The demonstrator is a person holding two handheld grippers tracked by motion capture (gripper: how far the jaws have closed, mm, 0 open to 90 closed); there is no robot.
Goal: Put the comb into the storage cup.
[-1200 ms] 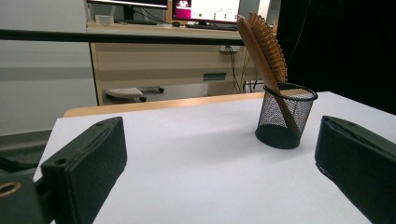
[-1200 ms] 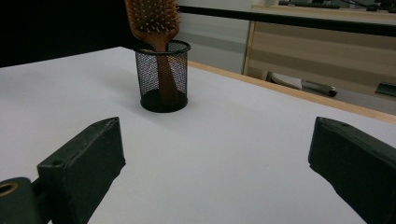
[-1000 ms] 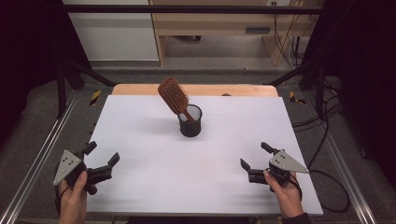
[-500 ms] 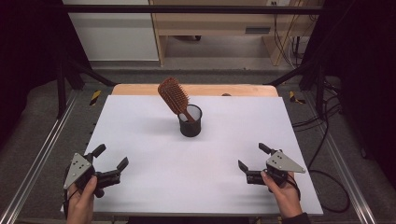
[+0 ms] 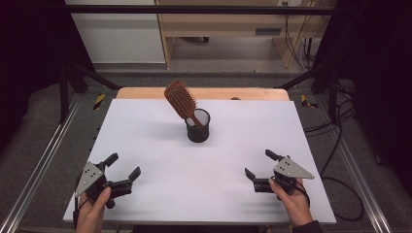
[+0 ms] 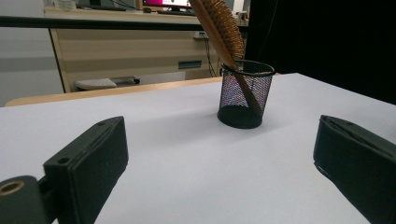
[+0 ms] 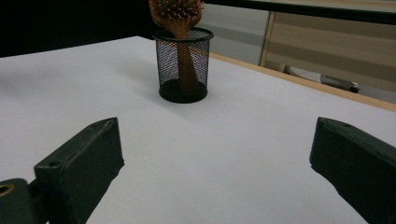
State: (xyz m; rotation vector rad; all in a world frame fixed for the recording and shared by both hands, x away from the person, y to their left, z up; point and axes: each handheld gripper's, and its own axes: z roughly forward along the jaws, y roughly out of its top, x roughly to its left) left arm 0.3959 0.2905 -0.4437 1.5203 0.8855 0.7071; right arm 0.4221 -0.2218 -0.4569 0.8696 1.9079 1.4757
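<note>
I have both tools low at the near edge of the white table (image 5: 145, 131), well back from the black mesh cup (image 5: 197, 127) that stands a little beyond the table's middle. The wooden hairbrush (image 5: 180, 101) sits in that cup handle-down, its bristled head sticking out above the rim and leaning toward the left and the far side. From the left gripper view I see the handle (image 6: 243, 88) slanting down through the mesh to the cup's floor, so the brush rests on the rim and the bottom.

My left gripper (image 5: 123, 170) sits near and left of the cup, its jaws spread wide with nothing between them. My right gripper (image 5: 258, 165) sits near and right of the cup, jaws also spread and empty. Both point roughly toward the cup, and each gripper view has the cup framed between its two black jaws.

As I judge it, the work on the brush and cup has not begun in any way I can see: nothing is gripped, nothing is touched, and the cup stands upright by itself. What is left is the whole of it: bringing one tool forward across bare table to the cup, closing on the brush head or the handle above the rim, and probably steadying the light cup with the other tool.
</note>
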